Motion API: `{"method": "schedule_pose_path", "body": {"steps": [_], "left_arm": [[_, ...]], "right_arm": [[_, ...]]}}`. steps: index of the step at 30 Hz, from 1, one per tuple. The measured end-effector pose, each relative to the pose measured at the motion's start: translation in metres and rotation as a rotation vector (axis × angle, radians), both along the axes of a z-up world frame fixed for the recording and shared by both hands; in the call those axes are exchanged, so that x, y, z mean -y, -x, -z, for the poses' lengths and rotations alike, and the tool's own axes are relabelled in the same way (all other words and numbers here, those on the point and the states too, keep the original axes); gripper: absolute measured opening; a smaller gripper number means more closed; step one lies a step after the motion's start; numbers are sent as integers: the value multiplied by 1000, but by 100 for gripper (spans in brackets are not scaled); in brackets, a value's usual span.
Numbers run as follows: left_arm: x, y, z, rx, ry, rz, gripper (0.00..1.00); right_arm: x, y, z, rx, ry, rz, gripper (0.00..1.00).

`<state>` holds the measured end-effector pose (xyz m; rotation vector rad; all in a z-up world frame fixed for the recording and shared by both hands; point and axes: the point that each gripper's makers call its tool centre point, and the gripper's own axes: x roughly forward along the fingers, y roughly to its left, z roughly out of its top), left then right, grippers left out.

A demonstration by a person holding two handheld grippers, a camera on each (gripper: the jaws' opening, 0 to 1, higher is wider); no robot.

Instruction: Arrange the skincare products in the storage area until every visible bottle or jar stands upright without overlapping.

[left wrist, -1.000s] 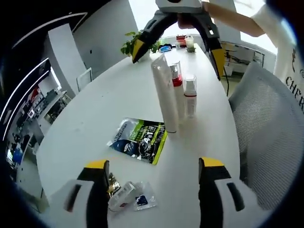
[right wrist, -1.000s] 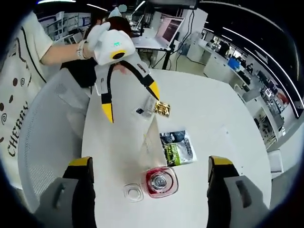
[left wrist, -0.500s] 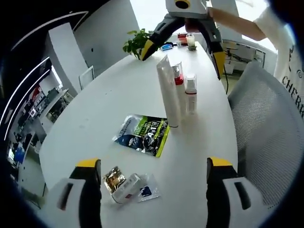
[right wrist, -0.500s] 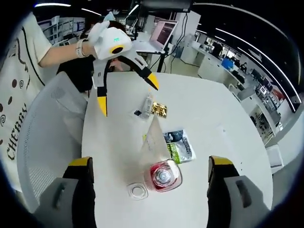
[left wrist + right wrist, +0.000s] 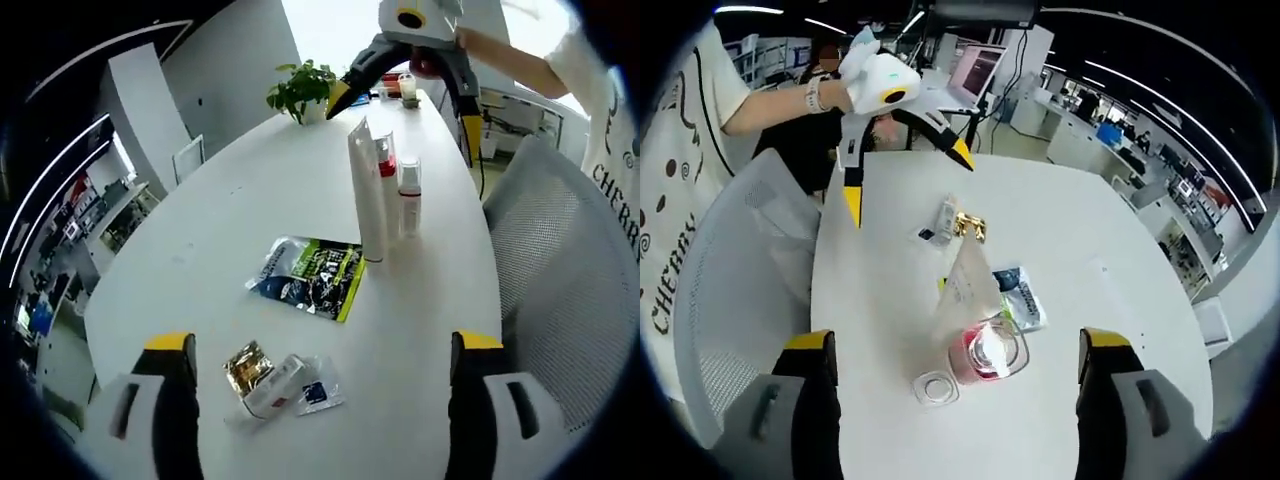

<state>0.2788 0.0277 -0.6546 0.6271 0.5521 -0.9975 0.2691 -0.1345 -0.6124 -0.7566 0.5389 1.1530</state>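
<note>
upright bottles (image 5: 385, 195) clustered, pouch (image 5: 310, 277) beside, bare tabletop (image 5: 220, 210) around

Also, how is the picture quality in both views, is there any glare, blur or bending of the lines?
Left gripper view: the window behind the plant is blown out white, and the table edge curves from the fisheye. Right gripper view: even ceiling light, the standing tube and bottles look sharp from above, and the far office desks bend near the edge.
</note>
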Motion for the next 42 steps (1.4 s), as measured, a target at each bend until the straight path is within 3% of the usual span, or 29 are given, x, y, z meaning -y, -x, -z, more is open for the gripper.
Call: {"method": "schedule_pose_path", "body": {"steps": [12,15,24,32,36,42], "left_arm": [[-11,-4,2,-12,-40,10,99],[-12,-4,6,-29,-50,17,99],[-25,-5,20,-61,-98,15,99],[-40,-11,30,-78,-121,11,99],[-47,-18,37,-70,-149,18,98],[-51,-24,43,-76,-162,25,93]], "right_arm": [[21,11,-1,4,-26,82,100],[26,16,3,-29,-30,107,99],[38,29,10,-5,-41,161,83],[46,35,8,20,-83,223,61],[48,41,13,-30,-95,259,61],[51,45,20,-43,-99,272,53]]}}
